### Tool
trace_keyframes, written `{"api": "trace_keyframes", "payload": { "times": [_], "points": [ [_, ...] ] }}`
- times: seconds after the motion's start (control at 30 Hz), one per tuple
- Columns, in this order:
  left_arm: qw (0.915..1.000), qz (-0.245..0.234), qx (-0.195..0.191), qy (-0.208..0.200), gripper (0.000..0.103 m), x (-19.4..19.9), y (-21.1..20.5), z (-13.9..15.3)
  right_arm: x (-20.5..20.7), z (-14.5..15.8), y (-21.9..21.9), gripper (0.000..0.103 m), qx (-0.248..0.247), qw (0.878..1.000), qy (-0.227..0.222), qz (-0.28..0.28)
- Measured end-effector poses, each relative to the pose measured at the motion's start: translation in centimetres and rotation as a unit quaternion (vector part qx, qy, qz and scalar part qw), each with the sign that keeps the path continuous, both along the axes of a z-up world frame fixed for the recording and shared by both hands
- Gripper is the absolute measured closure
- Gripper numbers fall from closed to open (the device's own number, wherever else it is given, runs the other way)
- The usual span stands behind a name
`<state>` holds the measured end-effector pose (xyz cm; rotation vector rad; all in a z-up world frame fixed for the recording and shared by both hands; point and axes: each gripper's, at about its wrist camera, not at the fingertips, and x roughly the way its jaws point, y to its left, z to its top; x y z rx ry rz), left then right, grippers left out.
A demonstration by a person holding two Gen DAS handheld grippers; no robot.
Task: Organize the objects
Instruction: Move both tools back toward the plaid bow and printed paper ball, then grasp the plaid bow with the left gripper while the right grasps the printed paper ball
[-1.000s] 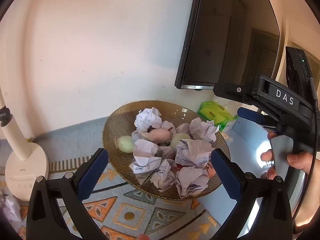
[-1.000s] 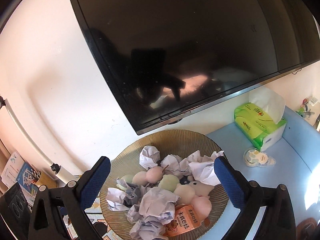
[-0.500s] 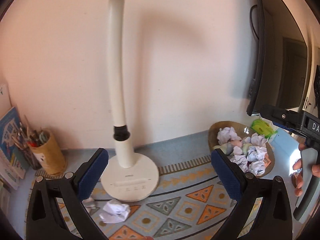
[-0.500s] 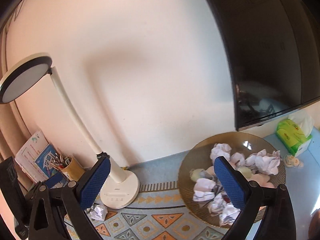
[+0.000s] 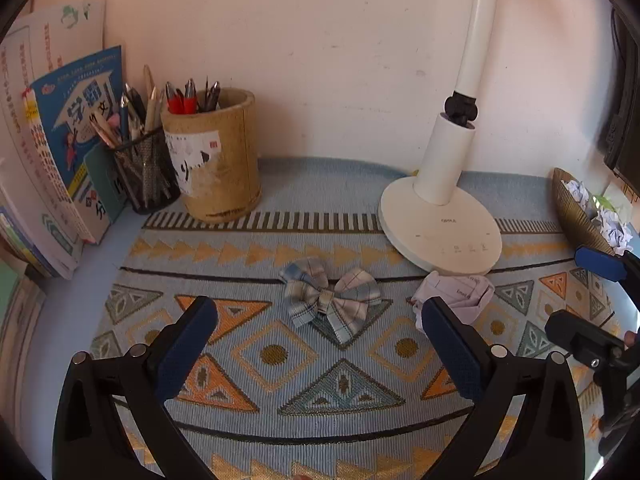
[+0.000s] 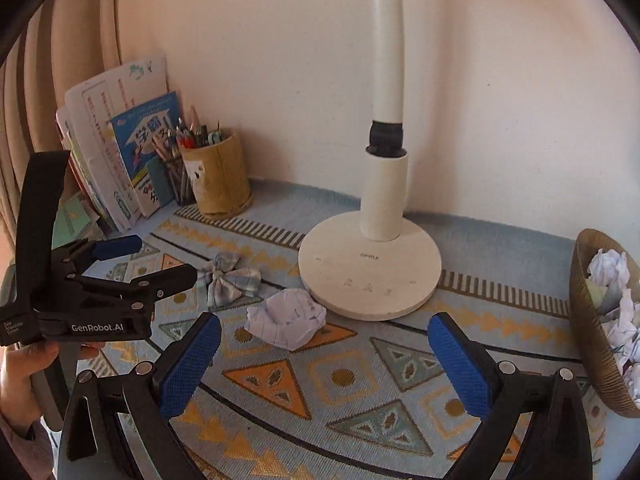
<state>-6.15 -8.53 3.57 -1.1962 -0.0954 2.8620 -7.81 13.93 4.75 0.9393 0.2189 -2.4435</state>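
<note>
A plaid fabric bow [image 5: 330, 300] lies on the patterned mat, a little beyond my open left gripper [image 5: 320, 344]. To its right rests a crumpled paper ball [image 5: 456, 292], close to the lamp base. The right wrist view shows the same paper ball [image 6: 286, 318] just ahead and left of my open right gripper [image 6: 324, 356], with the bow [image 6: 228, 278] further left. Both grippers hold nothing. A brown bowl [image 6: 588, 344] filled with crumpled papers stands at the right edge. My left gripper [image 6: 132, 260] appears at the left of the right wrist view, held by a hand.
A white desk lamp [image 5: 440, 216] stands on the mat behind the paper ball. A bamboo pen holder [image 5: 216, 156] and a mesh pen cup [image 5: 146, 172] stand at the back left beside leaning books [image 5: 60, 136]. The wall [image 5: 320, 40] is close behind.
Both grippers have swung left and down, away from the bowl, toward the mat in front of the lamp. The bow and the paper ball have come into close view. Both stay open.
</note>
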Motion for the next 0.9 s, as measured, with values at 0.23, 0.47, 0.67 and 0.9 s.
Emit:
{"api": "trace_keyframes", "payload": {
  "times": [0.23, 0.47, 0.67, 0.9],
  "points": [
    [0.9979, -0.014, 0.001, -0.064, 0.001, -2.8, 0.3, -4.9, -1.4, -6.4, -3.8, 0.0, 0.058, 0.997, -0.043, 0.009],
    [0.996, -0.034, -0.035, -0.075, 0.0, -5.2, 1.5, -4.9, -4.5, -7.5, -5.4, 0.0, 0.069, 0.995, -0.077, 0.001],
    [0.9964, -0.029, -0.033, -0.073, 0.0, -5.4, 1.8, -4.8, -5.3, -7.3, -5.4, 0.0, 0.064, 0.995, -0.081, -0.004],
    [0.9966, -0.028, -0.029, -0.072, 0.0, -5.6, 1.1, -5.0, -5.6, -7.2, -5.6, 0.0, 0.067, 0.994, -0.081, -0.007]
  ]
}}
